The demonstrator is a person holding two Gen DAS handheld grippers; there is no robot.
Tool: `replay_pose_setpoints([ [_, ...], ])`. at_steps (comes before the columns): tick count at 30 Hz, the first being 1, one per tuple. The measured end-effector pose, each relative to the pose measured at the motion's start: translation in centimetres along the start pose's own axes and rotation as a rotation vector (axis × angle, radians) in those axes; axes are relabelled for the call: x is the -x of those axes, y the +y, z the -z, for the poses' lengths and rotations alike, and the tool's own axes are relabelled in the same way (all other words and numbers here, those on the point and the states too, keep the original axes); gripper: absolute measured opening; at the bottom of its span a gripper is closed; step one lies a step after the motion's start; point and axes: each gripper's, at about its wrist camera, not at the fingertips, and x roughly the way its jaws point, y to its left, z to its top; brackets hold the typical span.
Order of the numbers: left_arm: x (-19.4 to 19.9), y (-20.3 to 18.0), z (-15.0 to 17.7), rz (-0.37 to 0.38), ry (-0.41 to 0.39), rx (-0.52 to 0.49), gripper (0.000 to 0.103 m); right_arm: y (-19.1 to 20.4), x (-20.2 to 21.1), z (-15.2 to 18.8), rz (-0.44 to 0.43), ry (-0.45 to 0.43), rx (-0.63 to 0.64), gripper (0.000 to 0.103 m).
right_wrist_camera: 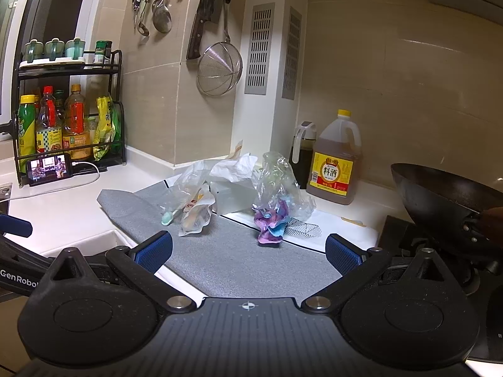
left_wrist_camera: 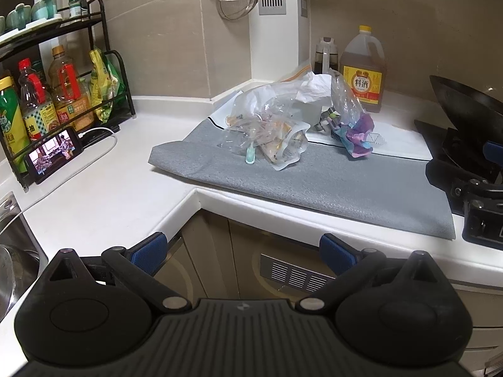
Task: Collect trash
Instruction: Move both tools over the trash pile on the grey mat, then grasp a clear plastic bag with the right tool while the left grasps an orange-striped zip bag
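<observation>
Trash (right_wrist_camera: 270, 223) beyond right gripper's (right_wrist_camera: 248, 249) spread fingers (right_wrist_camera: 341, 256)

Grey mat (right_wrist_camera: 239, 251), purple-and-blue wrapper (right_wrist_camera: 272, 223), mint-green toothbrush (right_wrist_camera: 168, 216), yellow-capped amber jug (right_wrist_camera: 338, 160).

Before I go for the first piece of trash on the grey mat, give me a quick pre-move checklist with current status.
1. Left claw open, holding nothing: ok.
2. Right claw open, holding nothing: ok.
3. Trash in view on the mat: purple wrapper, clear bags, toothbrush: ok.
4. Path to the wrapper unobstructed: ok.
5. Wok close on the right: not ok, watch clearance.
6. Bin for the trash: cannot tell, none in view.
</observation>
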Motion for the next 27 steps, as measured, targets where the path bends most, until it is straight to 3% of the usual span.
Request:
replay_pose_setpoints([
  [27,-3.1,0.2,-0.8,-0.045,0.036,-0.006,0.103,-1.9,-4.6,1.2,-0.010,0.052,-0.048,0.103],
])
